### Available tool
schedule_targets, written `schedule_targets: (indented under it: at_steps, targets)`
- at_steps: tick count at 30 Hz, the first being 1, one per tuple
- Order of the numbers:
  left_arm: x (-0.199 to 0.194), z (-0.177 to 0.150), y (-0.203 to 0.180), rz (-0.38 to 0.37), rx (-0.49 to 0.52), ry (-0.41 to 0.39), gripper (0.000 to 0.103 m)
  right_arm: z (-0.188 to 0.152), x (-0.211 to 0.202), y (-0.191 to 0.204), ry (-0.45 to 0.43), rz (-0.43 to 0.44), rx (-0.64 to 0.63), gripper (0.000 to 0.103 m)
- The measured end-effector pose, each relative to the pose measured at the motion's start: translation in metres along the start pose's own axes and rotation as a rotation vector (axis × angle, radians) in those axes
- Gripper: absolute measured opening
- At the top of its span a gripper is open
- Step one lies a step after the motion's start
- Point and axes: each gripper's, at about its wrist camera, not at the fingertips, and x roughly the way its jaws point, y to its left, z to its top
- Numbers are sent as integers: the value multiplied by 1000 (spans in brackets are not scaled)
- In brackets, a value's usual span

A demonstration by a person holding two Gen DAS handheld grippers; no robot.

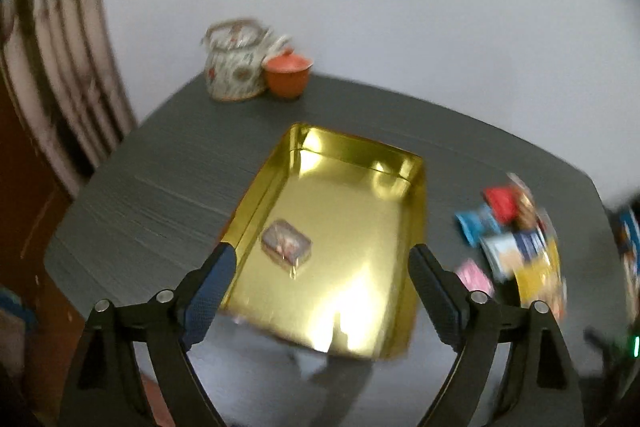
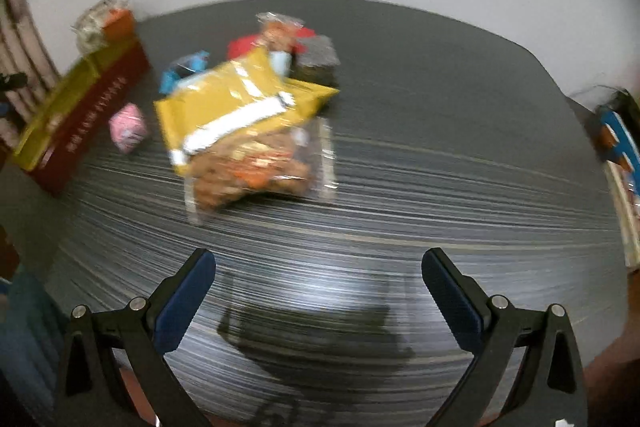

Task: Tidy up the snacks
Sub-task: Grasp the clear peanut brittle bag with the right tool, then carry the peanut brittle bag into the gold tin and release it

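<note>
A gold-lined box lies open on the dark table, with one small clear-wrapped snack on its floor near the left wall. My left gripper hangs open above the box's near half, nothing between its fingers. In the right wrist view the same box shows its red side at the left. A pile of snacks sits mid-table: a big yellow bag, a clear bag of brown pieces, a pink sweet, and blue and red packets. My right gripper stands open, short of the pile.
A patterned teapot and an orange cup stand at the table's far corner by the white wall. A curtain hangs at the left. The snack pile lies right of the box. Books sit at the right edge.
</note>
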Motion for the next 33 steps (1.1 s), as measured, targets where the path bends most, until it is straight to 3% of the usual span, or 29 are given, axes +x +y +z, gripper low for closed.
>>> schedule_targets:
  at_steps: [6,8,11,12,14,16,18,22,26,33]
  targets:
    - [-36,-67,-16,-85,76,3,94,16,12,37,-17,-19,-142,102]
    - [-39,-81,-17,-105,67,2,94,25,21,39,-10,-2,-142,102]
    - [-35,-95,-20,-123,73,33,94,38,38,36,24,-49,-136,102]
    - [-34,-98,-20,-127,76,39,94,43,42,34,34,-6,-118,102]
    - [-34,-103,-20,-137,77,42,94,46,46,31,35,58,-91,101]
    - [-33,-105,-21,-143,76,43,94,45,52,25,48,119,-46,94]
    - [-34,-107,-20,-148,68,43,94,44,50,26,24,73,-62,75]
    - [-37,-105,-16,-167,45,30,94,33,31,32,4,48,-73,74]
    - [-42,-102,-14,-172,18,18,94,28,3,25,-41,65,2,73]
    - [-49,-96,1,-90,-72,16,94,46,-42,33,-112,70,5,74]
